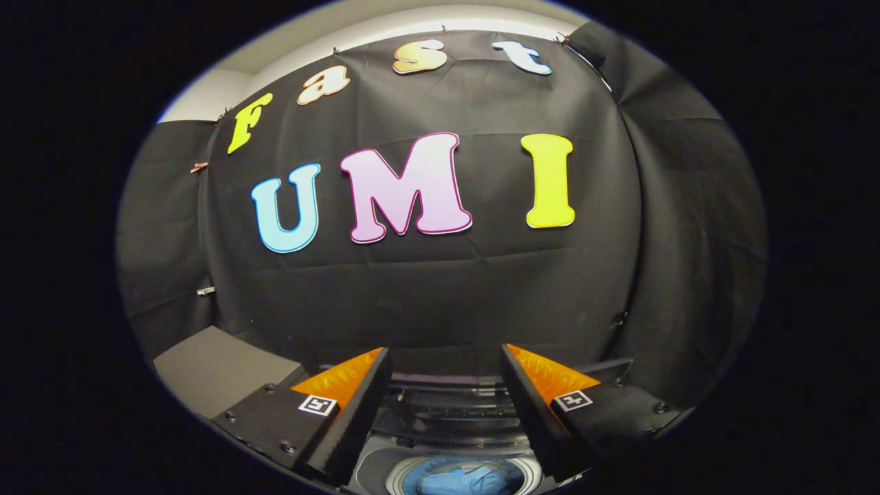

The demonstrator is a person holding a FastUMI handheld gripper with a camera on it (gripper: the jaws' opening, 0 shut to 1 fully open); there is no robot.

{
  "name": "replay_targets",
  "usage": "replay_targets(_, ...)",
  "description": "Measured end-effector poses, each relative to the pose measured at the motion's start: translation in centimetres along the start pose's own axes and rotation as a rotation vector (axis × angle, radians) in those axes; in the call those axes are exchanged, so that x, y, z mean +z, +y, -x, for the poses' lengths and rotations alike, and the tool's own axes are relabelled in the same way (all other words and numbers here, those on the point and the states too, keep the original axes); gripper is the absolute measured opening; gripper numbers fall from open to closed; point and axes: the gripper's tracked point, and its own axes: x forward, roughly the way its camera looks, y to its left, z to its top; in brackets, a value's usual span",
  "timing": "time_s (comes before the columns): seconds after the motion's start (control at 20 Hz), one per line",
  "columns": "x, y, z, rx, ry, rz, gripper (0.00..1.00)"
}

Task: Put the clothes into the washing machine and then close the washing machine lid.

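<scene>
A black cloth wall hangs behind a top-loading washer (447, 412) in the booth, with a grey slab (213, 368) off to the left. Blue clothes (462, 480) lie crumpled in the round drum (405, 481), low between the fingers, so they seem to be already in. The lid (447, 399) looks raised behind the opening, a dark glossy panel, though little of it is clear. The gripper (445, 364) stands open, fingers well apart and empty, above the washer. If the lid is pushed off-centre it may slip from the fingers and slam; a fold of soft cloth riding over the rim could also stop it from seating. The drum's rim looks hard, smooth and ringed.
</scene>
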Motion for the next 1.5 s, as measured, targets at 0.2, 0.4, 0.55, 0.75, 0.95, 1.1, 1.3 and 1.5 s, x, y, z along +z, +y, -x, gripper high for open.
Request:
replay_targets(0.2,-2.0,-0.9,-3.0,-0.046,0.093,0.008,0.99)
replay_targets(0.4,-4.9,-2.2,-4.1,-0.103,0.181,0.045,0.98)
replay_targets(0.55,-5.2,-2.6,-4.7,-0.110,0.196,0.061,0.98)
replay_targets(0.75,-5.6,-2.4,-3.8,-0.107,0.257,0.043,0.99)
replay_targets(0.95,-5.8,-2.0,-2.5,-0.106,0.263,0.046,0.99)
replay_targets(1.1,-5.9,-1.9,-1.1,-0.109,0.266,0.043,0.99)
replay_targets(1.3,-6.2,-1.6,0.4,-0.126,0.256,0.047,0.99)
replay_targets(1.5,-6.6,-1.5,1.8,-0.159,0.246,0.054,0.99)
